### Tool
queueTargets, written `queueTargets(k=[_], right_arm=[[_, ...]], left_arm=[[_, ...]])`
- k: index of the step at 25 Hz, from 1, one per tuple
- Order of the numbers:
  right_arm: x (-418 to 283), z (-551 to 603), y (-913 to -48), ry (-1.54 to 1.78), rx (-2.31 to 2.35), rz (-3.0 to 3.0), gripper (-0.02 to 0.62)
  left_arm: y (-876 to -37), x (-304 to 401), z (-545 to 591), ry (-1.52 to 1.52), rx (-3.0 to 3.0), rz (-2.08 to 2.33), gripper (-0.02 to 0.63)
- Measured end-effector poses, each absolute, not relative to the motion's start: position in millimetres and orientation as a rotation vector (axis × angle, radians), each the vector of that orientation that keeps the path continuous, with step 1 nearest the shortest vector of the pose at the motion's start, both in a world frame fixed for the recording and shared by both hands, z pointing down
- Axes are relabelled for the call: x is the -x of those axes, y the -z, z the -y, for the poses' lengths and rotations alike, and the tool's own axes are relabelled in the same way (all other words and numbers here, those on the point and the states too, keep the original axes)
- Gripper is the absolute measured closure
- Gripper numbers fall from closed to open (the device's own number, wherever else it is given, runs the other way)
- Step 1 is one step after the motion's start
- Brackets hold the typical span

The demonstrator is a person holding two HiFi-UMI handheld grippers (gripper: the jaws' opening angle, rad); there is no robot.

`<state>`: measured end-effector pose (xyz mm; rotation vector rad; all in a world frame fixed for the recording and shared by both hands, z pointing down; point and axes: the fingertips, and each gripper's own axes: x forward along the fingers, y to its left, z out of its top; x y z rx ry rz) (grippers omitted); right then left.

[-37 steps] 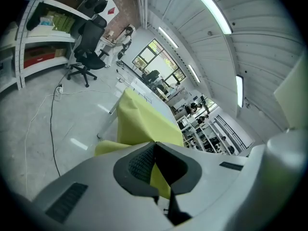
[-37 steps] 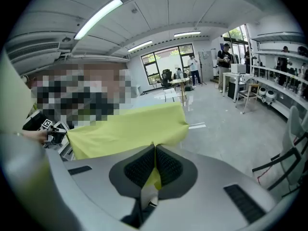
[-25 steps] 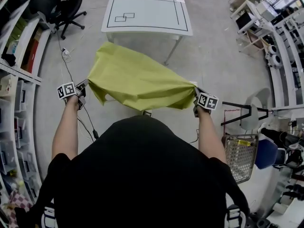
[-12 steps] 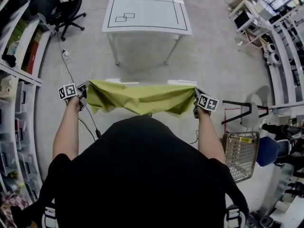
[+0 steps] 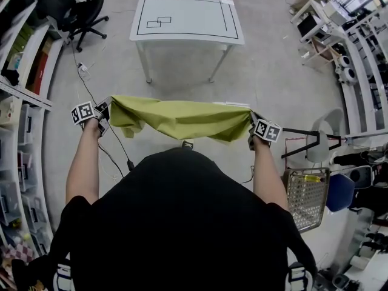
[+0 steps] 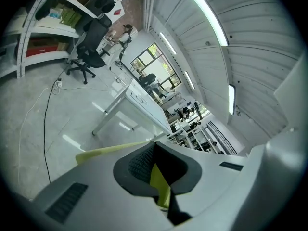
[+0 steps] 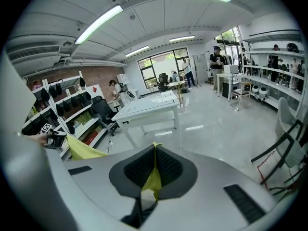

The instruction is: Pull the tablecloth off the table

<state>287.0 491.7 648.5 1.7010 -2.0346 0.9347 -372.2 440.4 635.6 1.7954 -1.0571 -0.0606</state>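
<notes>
A yellow-green tablecloth (image 5: 182,119) hangs in the air in front of the person, stretched between both grippers and well clear of the white table (image 5: 187,18). My left gripper (image 5: 108,113) is shut on the cloth's left corner; in the left gripper view a strip of cloth (image 6: 159,182) is pinched between the dark pads (image 6: 139,165). My right gripper (image 5: 250,123) is shut on the right corner, where the tablecloth (image 7: 153,182) shows between the closed pads. The bare table top with black lines stands beyond the cloth.
A black office chair (image 5: 79,11) stands left of the table. Shelving (image 5: 18,83) runs along the left side. Cables (image 5: 91,90) trail on the floor. A wire basket (image 5: 306,199) and black frame (image 5: 309,141) sit at the right, benches (image 5: 339,35) beyond.
The cloth, billowing toward the table a second ago, has dropped into a low taut band between the grippers. The left gripper has shifted slightly outward and up.
</notes>
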Motion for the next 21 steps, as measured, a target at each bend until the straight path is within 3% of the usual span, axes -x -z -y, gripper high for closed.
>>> queueTargets(k=[21], right_arm=[[-316.9,-442.3,-553.7,-0.809,-1.890,2.126,0.571]], left_arm=[[-543.5,394.6,-380.7,0.175,-1.910,1.112,0.583]])
